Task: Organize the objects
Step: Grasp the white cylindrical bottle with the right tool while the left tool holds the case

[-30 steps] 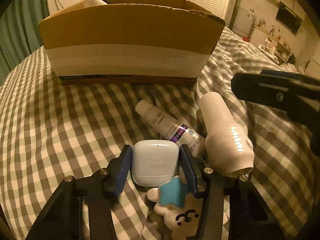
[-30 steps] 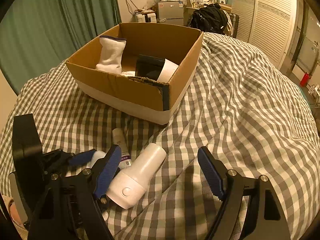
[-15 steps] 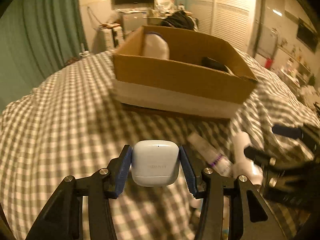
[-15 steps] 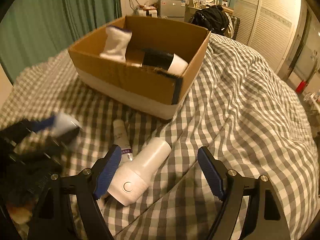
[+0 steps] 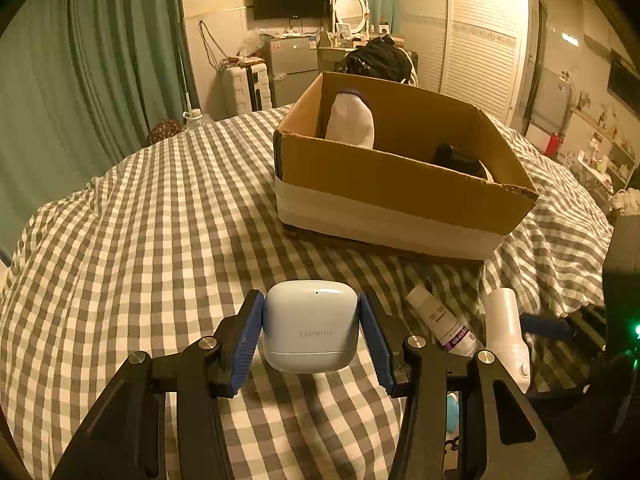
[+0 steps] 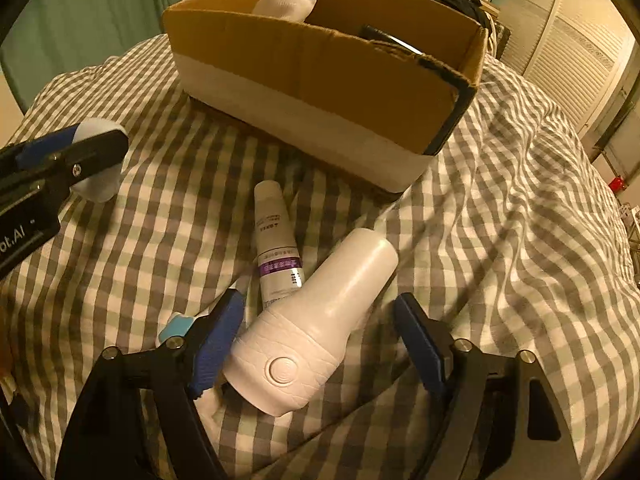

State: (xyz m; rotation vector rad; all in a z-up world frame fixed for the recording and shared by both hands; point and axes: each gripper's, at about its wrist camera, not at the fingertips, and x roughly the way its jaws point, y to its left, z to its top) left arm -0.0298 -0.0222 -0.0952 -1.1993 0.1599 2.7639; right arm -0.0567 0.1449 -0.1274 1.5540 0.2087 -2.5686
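Observation:
My left gripper (image 5: 311, 332) is shut on a white earbud case (image 5: 310, 326) and holds it above the checked bedspread, short of the cardboard box (image 5: 384, 184). The case and left gripper also show at the left of the right wrist view (image 6: 98, 160). My right gripper (image 6: 320, 340) is open, its fingers on either side of a white bottle-shaped device (image 6: 316, 332) that lies on the bed. A white tube with a purple band (image 6: 276, 248) lies beside it. A small blue and white toy (image 6: 176, 326) lies behind the left finger.
The box holds a white sock (image 5: 352, 120) and a dark object (image 5: 456, 158). The bed is covered in a checked bedspread (image 5: 160, 220). Green curtains (image 5: 80, 60) hang at the left; furniture stands behind the bed.
My left gripper has lifted the earbud case off the bed and moved it up and left. My right gripper has moved down and forward around the white device.

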